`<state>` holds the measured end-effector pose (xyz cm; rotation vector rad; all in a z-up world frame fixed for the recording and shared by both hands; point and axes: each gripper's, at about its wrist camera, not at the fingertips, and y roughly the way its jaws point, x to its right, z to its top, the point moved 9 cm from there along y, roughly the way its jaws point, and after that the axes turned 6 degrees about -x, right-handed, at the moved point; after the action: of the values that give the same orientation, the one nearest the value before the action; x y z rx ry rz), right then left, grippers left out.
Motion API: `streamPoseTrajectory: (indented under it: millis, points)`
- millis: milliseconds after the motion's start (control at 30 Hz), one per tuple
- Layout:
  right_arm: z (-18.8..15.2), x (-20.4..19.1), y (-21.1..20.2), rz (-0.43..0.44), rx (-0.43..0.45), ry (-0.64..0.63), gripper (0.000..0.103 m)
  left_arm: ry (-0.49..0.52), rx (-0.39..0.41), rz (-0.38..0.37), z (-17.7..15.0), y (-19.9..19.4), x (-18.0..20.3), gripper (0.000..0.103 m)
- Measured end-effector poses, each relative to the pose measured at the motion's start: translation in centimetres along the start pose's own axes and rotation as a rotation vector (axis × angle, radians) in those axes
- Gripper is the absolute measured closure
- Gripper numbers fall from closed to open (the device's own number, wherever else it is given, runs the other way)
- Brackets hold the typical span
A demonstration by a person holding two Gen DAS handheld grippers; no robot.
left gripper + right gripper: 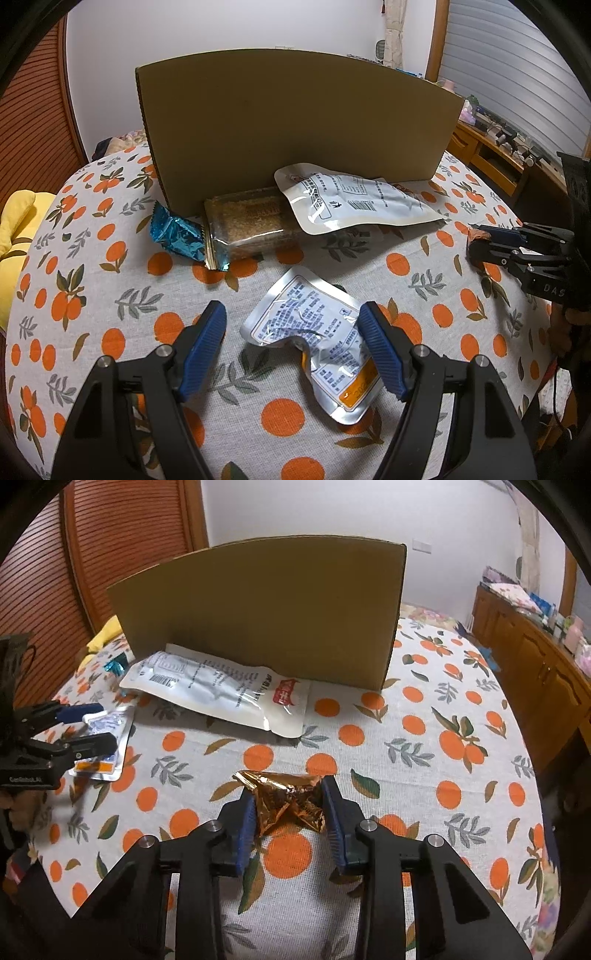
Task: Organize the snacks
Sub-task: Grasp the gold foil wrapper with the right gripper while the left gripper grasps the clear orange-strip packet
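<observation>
Now our right claw (pixel 288 808) pinches the copper wrapper (pixel 291 799); our left claw (pixel 291 332), wide around the silver pouch (pixel 314 339), should close gently and squarely on the table (pixel 110 295).

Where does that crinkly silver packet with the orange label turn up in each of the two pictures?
Left wrist view: the silver packet lies low in the centre, between the open fingers of the left tool.
Right wrist view: the same packet sits at the far left edge, partly hidden by that tool.
Shared landmark: the cardboard box standing behind the snacks.
</observation>
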<state>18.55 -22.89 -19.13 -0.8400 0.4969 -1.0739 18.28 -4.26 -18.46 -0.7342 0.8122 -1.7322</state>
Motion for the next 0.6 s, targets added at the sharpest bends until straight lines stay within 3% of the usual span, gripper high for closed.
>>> streamPoseTrajectory:
  millis: [367,600]
  points:
    - [0.0,0.0,0.0,-0.018,0.009,-0.005,0.071,-0.008,0.0,0.035,0.0,-0.4,-0.1,0.028]
    - [0.0,0.1,-0.1,-0.009,0.013,0.008,0.071,-0.044,0.004,-0.017,-1.2,-2.7,0.3,0.028]
